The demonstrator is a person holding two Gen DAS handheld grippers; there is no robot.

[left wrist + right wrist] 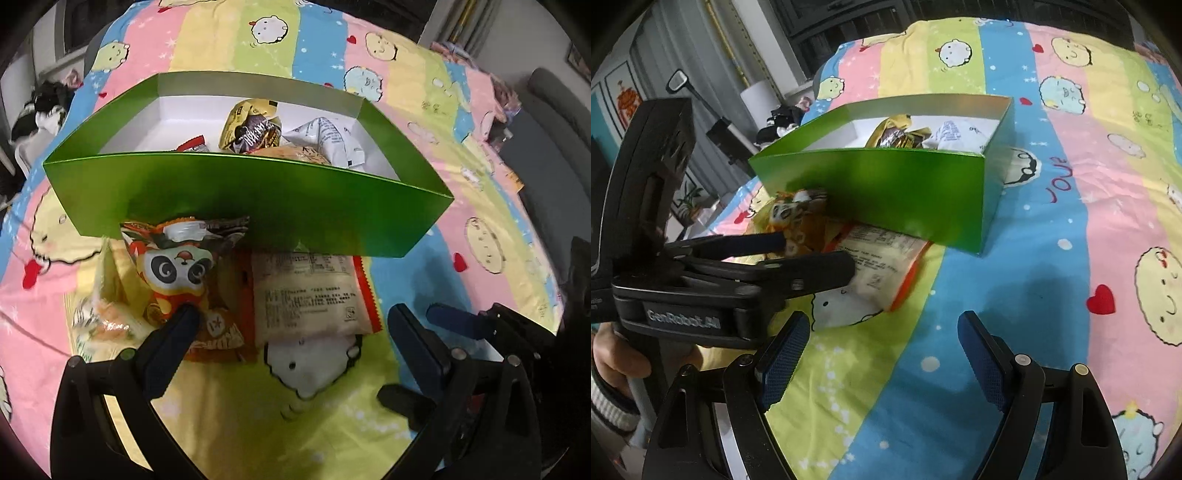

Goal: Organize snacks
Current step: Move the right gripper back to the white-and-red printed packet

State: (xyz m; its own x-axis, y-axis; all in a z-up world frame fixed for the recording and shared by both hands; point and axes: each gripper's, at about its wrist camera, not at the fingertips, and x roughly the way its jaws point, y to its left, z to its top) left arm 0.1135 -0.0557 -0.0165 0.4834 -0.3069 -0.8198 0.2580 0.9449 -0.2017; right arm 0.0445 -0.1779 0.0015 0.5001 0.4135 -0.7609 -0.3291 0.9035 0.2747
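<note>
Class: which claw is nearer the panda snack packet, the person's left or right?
Left. The left claw is open around the panda snack packet, one finger touching it; the right claw hangs open, farther back over the bedsheet.

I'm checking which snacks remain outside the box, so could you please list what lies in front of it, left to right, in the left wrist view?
Pale yellow packet → panda packet, touched by the left gripper's finger → white packet with orange edges.
</note>
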